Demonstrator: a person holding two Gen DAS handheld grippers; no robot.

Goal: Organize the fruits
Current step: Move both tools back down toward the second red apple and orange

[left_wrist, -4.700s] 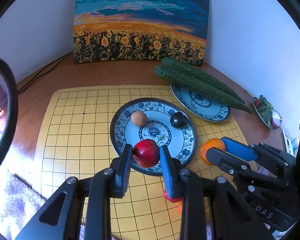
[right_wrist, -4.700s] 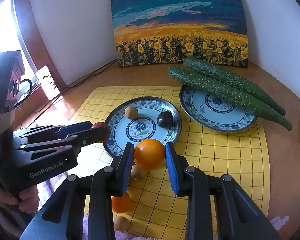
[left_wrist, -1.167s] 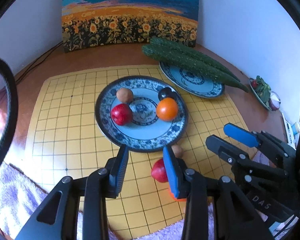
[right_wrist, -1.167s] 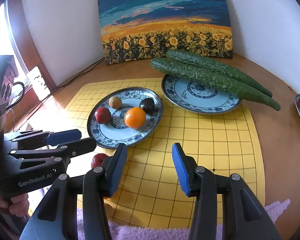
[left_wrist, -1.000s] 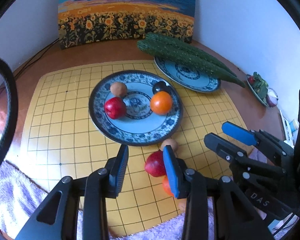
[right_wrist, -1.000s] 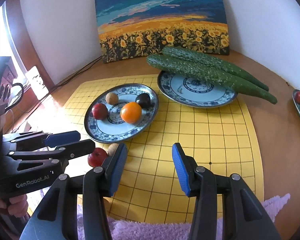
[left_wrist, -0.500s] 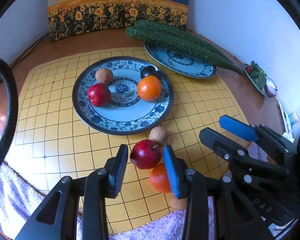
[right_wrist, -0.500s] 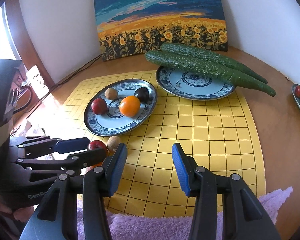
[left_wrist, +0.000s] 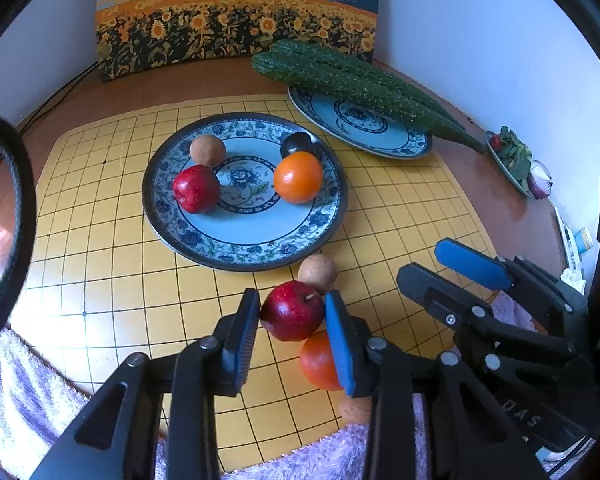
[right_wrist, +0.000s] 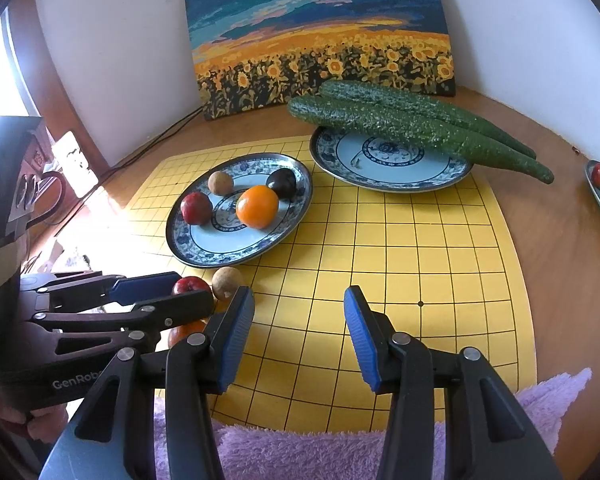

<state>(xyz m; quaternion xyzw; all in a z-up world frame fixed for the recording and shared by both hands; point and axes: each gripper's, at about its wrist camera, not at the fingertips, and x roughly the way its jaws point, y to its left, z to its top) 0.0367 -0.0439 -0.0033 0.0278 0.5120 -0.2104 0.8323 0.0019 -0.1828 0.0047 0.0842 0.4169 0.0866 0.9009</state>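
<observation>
Left gripper [left_wrist: 291, 316] angled steeply down, jaws just closing, pads against both sides of a red apple [left_wrist: 292, 310]. Right gripper [right_wrist: 299, 330] tilted down beside it, jaws parted and empty. Hand [right_wrist: 28, 416] wrapped around left gripper's handle.

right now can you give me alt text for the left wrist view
The left gripper has just been closing its jaws around a red apple on a yellow grid mat, near a brown fruit and an orange. Beyond, a blue patterned plate holds four fruits. The right gripper is open.
</observation>
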